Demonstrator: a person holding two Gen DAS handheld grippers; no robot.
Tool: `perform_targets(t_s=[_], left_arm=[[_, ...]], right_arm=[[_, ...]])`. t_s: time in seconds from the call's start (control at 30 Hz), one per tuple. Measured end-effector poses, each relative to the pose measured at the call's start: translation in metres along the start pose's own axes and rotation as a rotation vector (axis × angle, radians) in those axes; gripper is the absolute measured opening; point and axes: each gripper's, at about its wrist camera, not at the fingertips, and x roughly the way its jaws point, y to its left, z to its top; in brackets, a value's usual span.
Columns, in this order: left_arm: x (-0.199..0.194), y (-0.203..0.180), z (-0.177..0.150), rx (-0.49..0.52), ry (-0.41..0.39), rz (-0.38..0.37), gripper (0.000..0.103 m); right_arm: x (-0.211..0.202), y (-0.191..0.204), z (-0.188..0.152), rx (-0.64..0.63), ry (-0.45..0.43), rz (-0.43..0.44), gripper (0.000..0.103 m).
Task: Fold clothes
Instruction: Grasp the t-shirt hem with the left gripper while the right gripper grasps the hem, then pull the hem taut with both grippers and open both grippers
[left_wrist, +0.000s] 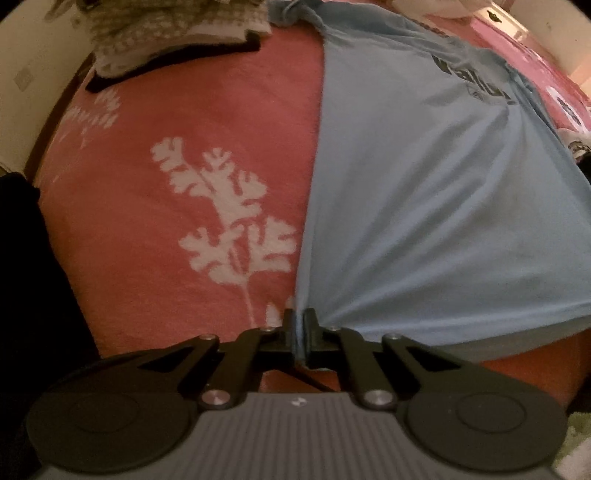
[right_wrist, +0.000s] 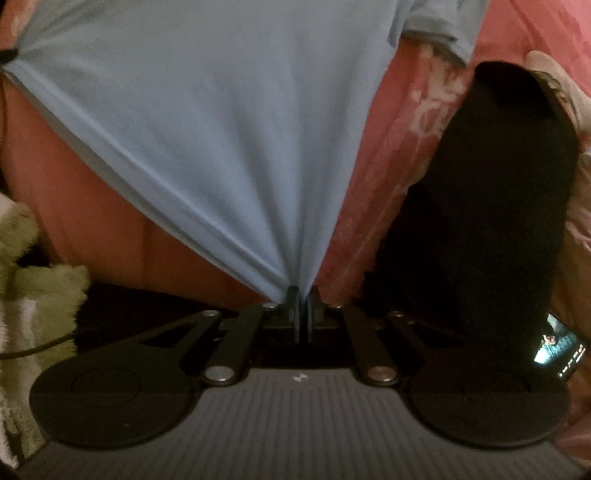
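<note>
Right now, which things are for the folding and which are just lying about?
For the job: blue shirt, left gripper and right gripper, both pinching its hem.

Lying about: pink blanket, folded pile, black cloth, phone.

Both wrist views—steeply downward (close)—share the shirt.

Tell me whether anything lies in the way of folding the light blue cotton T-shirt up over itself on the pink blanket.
Nothing visible does. The left gripper and right gripper each pinch a hem corner of the light blue cotton T-shirt, whose top lies bare. The folded patterned garments sit beside it on the pink leaf-print blanket.
</note>
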Motion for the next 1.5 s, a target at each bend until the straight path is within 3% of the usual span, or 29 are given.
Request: perform_targets(t_s=[0.1, 0.33, 0.43, 0.47, 0.5, 0.53, 0.57, 0.7, 0.8, 0.87, 1.0, 1.13, 1.3, 1.43, 1.5], left_arm=[[-0.005, 0.005, 0.001, 0.001, 0.027, -0.02, 0.004], [0.001, -0.012, -0.003, 0.125, 0.069, 0.003, 0.005], [-0.004, -0.011, -0.007, 0.153, 0.06, -0.004, 0.012], [-0.009, -0.014, -0.011, 0.193, 0.047, 0.001, 0.019], [-0.014, -0.017, -0.015, 0.233, 0.034, 0.007, 0.028], [-0.018, -0.02, -0.019, 0.273, 0.021, 0.013, 0.031], [-0.024, -0.023, -0.024, 0.322, 0.005, 0.028, 0.032], [-0.051, -0.033, -0.039, 0.44, -0.086, 0.083, 0.032], [-0.072, -0.044, -0.046, 0.497, -0.155, 0.027, 0.031], [-0.076, -0.059, -0.05, 0.539, -0.201, -0.029, 0.031], [-0.054, -0.097, -0.054, 0.665, -0.241, -0.073, 0.025], [-0.03, -0.122, -0.057, 0.814, -0.256, -0.098, 0.021], [-0.015, -0.143, -0.061, 0.946, -0.242, -0.115, 0.017], [-0.002, -0.15, -0.064, 0.985, -0.23, -0.086, 0.012], [-0.001, -0.149, -0.063, 0.991, -0.225, -0.105, 0.005]], right_arm=[[0.007, 0.009, 0.004, -0.061, 0.032, -0.001, 0.002], [0.057, 0.011, 0.018, -0.182, 0.115, -0.087, 0.002], [0.073, 0.014, 0.021, -0.175, 0.1, -0.117, 0.004], [0.07, 0.015, 0.019, -0.182, 0.091, -0.125, 0.007], [0.065, 0.016, 0.016, -0.192, 0.083, -0.134, 0.019], [0.058, 0.018, 0.01, -0.213, 0.079, -0.148, 0.028], [0.049, 0.02, 0.004, -0.237, 0.073, -0.164, 0.045], [0.0, 0.021, -0.019, -0.283, -0.033, -0.241, 0.051], [-0.037, 0.035, -0.025, -0.25, -0.235, -0.227, 0.05], [-0.041, 0.06, -0.017, -0.297, -0.381, -0.183, 0.048], [-0.022, 0.114, -0.005, -0.436, -0.601, -0.103, 0.029], [0.009, 0.157, 0.008, -0.579, -0.668, -0.075, 0.021], [0.022, 0.165, 0.017, -0.664, -0.693, -0.116, 0.016], [0.025, 0.159, 0.024, -0.651, -0.711, -0.112, 0.014], [0.027, 0.157, 0.027, -0.643, -0.72, -0.108, 0.005]])
